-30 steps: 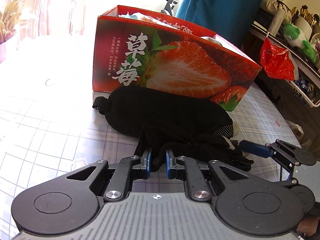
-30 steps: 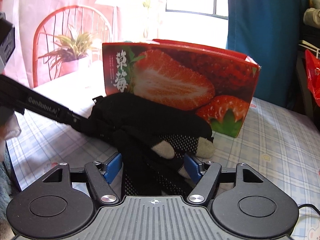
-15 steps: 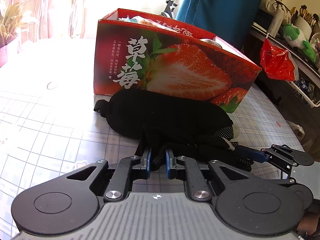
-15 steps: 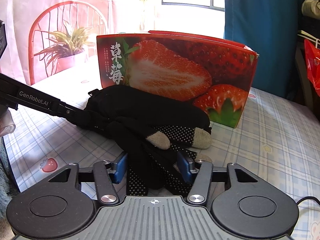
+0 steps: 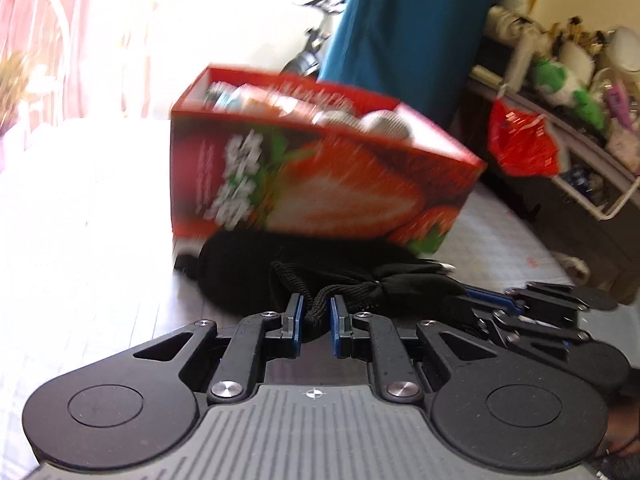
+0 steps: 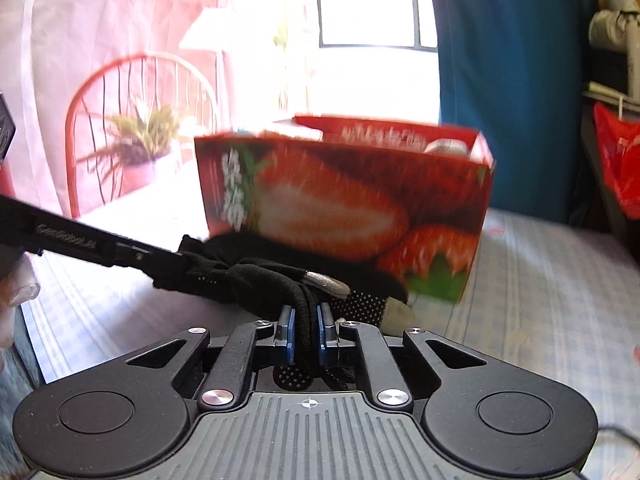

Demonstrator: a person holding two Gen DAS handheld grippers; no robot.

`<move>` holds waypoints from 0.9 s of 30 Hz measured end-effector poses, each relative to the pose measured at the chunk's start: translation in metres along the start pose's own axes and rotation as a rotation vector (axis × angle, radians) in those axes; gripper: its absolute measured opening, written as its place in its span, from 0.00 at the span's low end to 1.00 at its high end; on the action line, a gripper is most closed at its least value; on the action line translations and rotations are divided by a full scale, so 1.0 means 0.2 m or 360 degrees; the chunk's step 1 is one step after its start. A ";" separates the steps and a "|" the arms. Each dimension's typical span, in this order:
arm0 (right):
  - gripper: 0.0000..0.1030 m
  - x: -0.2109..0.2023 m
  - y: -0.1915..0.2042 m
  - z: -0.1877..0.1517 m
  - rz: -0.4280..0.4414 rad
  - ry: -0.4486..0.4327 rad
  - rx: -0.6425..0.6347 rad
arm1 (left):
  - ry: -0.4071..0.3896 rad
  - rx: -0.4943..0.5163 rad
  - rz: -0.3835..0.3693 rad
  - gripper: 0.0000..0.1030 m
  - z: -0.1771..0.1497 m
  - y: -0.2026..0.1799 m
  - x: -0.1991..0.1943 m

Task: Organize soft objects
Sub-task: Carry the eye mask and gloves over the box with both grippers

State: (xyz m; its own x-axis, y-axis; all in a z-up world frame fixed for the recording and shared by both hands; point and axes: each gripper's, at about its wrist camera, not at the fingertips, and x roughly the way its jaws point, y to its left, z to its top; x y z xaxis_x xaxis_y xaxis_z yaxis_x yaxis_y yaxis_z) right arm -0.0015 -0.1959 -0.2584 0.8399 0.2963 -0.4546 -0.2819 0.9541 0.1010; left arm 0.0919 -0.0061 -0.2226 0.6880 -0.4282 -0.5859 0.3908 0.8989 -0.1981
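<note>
A pair of black knit gloves [image 5: 400, 286] with grey fingertips [image 6: 326, 283] is stretched between both grippers. My left gripper [image 5: 315, 306] is shut on the black cuff. My right gripper [image 6: 306, 316] is shut on the other end of the gloves; it also shows in the left wrist view [image 5: 492, 300]. Behind them a black eye mask [image 5: 248, 268] lies on the table against the red strawberry box [image 5: 320, 184], which is open at the top with soft items inside.
The table has a checked cloth [image 6: 540, 280]. A red chair with a potted plant [image 6: 140, 140] stands at the far left. A shelf with a red bag [image 5: 524, 144] and clutter stands at the right. A blue curtain [image 6: 508, 80] hangs behind the box.
My right gripper has closed on the gloves. Both grippers have risen, lifting the gloves off the table and bunching them; the eye mask stays by the box.
</note>
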 end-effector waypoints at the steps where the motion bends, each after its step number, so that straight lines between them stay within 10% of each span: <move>1: 0.09 -0.01 -0.01 0.03 0.0005 -0.0031 0.0019 | -0.0023 0.0013 -0.0013 0.14 0.03 -0.01 -0.02; 11: 0.09 -0.10 -0.11 0.43 0.0021 -0.0326 0.0022 | -0.0254 0.0105 -0.0089 0.14 0.40 -0.07 -0.16; 27: 0.10 0.24 -0.30 0.73 -0.0097 -0.0291 0.0176 | -0.0153 0.0018 -0.0074 0.14 0.81 0.00 0.26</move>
State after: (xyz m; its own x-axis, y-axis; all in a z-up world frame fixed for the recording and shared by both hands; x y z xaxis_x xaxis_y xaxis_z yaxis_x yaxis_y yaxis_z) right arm 0.1231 -0.2318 -0.1562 0.9267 0.2314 -0.2959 -0.1840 0.9664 0.1794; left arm 0.2268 -0.0430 -0.1256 0.7245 -0.4767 -0.4979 0.4300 0.8771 -0.2141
